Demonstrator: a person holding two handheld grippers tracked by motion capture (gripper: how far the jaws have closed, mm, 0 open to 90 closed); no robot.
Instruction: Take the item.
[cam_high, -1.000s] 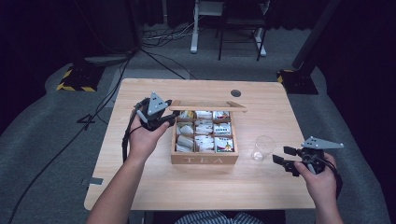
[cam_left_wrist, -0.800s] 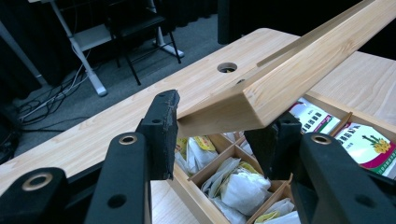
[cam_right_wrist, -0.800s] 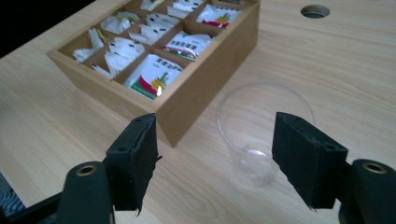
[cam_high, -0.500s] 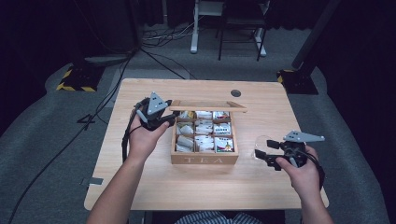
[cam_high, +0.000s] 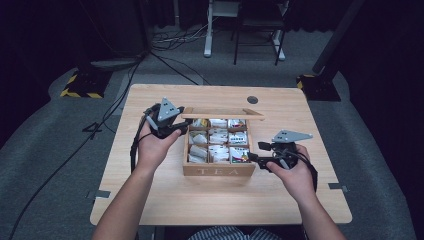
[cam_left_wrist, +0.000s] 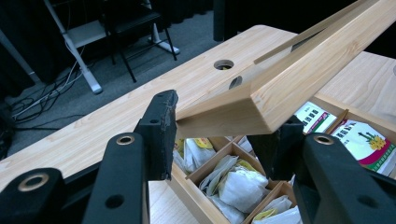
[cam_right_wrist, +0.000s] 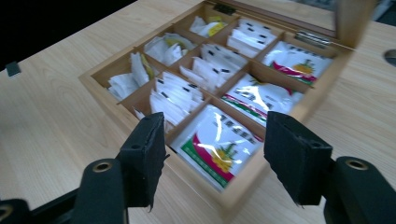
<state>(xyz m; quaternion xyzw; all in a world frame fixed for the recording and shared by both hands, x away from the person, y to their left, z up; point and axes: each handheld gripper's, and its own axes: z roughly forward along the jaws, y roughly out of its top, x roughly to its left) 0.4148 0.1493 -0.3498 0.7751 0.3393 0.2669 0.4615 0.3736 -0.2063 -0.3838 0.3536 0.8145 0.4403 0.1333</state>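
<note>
Tea box sits mid-table, nine compartments of tea bags, lid raised along its 12 o'clock edge. Left gripper at the box's 10 o'clock, jaws clamped on the lid's corner. Right gripper at the box's 3 o'clock, over the near-right compartment holding a red-green sachet; jaws apart, just been closing, gripping nothing.

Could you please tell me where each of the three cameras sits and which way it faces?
High view: above the person's side, looking forward and down on the table; forearms, both hands show.
Left gripper view: on the left tool, facing the raised lid; black jaws show.
Right gripper view: on the right tool, facing the tea box; jaws show.
All three share the box.
</note>
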